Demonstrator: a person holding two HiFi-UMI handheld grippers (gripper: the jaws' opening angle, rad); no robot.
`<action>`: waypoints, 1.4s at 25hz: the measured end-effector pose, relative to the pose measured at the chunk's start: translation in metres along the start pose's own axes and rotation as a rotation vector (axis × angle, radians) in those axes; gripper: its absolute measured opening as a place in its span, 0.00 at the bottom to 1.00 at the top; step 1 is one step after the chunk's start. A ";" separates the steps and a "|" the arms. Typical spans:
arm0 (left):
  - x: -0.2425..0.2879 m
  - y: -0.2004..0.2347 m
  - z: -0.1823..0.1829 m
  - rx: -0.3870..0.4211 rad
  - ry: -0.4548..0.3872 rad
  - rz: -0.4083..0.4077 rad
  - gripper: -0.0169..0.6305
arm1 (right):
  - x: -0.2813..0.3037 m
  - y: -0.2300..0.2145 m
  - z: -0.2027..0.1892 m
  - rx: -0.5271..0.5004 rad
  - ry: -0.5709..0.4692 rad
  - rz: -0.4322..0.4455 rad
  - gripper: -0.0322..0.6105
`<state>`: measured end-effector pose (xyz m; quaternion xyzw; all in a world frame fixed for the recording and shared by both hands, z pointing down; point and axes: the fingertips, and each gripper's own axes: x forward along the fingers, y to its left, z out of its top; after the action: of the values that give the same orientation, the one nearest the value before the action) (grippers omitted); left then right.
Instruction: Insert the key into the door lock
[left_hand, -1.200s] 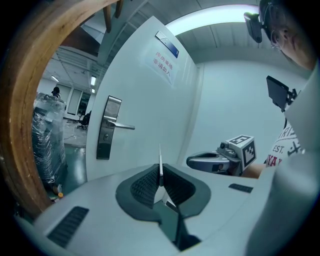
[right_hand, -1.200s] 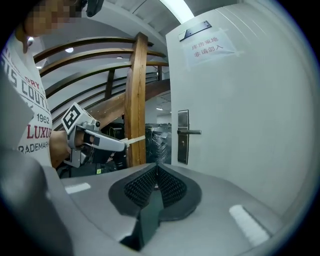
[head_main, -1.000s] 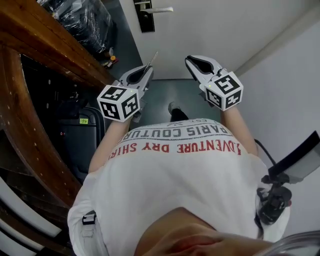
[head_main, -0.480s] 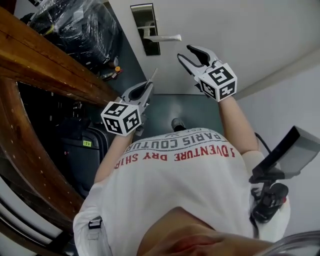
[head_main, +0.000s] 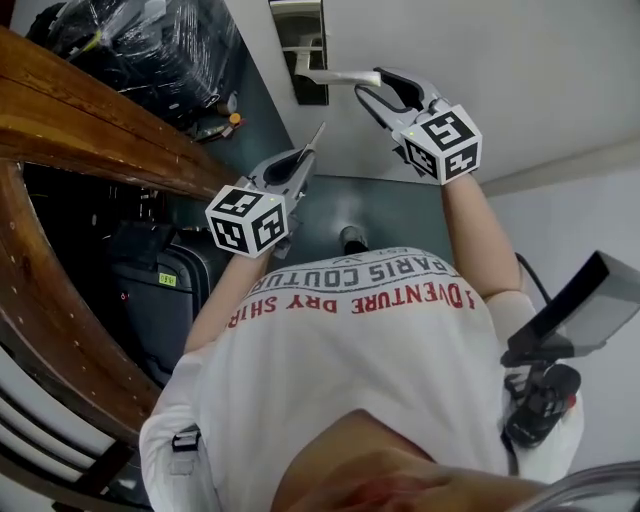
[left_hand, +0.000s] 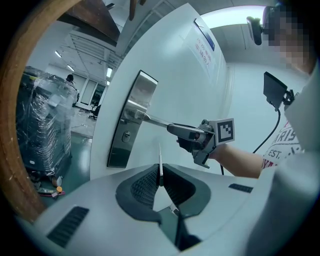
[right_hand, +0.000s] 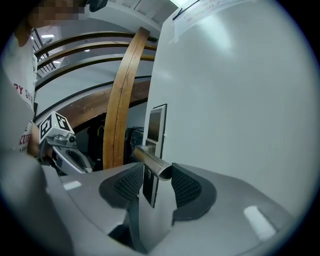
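Observation:
The white door carries a steel lock plate (head_main: 300, 40) (left_hand: 127, 125) with a lever handle (head_main: 345, 78) (left_hand: 155, 121) (right_hand: 152, 162) and a keyhole (left_hand: 126, 134) below the lever. My left gripper (head_main: 305, 160) (left_hand: 160, 182) is shut on a thin metal key (head_main: 316, 138) (left_hand: 160, 162), whose blade points at the door, well short of the plate. My right gripper (head_main: 385, 85) (right_hand: 157, 172) is at the lever's free end; its jaws are opening, the lever's tip lies between the pads, and a gap shows on the left side.
A curved wooden rail (head_main: 90, 130) runs along the left, with a plastic-wrapped black bundle (head_main: 150, 40) behind it and a dark case (head_main: 150, 280) under it. Small bottles (head_main: 232, 118) lie on the floor by the door. A white wall closes the right side.
Both grippers have moved forward to the door. The right gripper went from shut to open and now straddles the lever's end. The left still holds the key.

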<state>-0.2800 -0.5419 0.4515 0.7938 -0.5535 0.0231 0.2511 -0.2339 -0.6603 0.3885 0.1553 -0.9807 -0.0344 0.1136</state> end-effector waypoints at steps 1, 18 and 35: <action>0.000 0.000 -0.001 -0.003 0.000 0.001 0.06 | 0.000 -0.001 0.000 0.001 -0.001 -0.002 0.31; 0.037 0.038 0.025 -0.565 -0.212 -0.120 0.06 | 0.002 -0.004 -0.006 0.009 0.022 0.001 0.31; 0.066 0.069 0.023 -1.005 -0.299 -0.245 0.06 | -0.003 0.003 0.002 -0.004 0.007 -0.001 0.31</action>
<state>-0.3214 -0.6272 0.4784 0.6291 -0.4294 -0.3875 0.5192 -0.2326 -0.6562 0.3863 0.1557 -0.9802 -0.0358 0.1172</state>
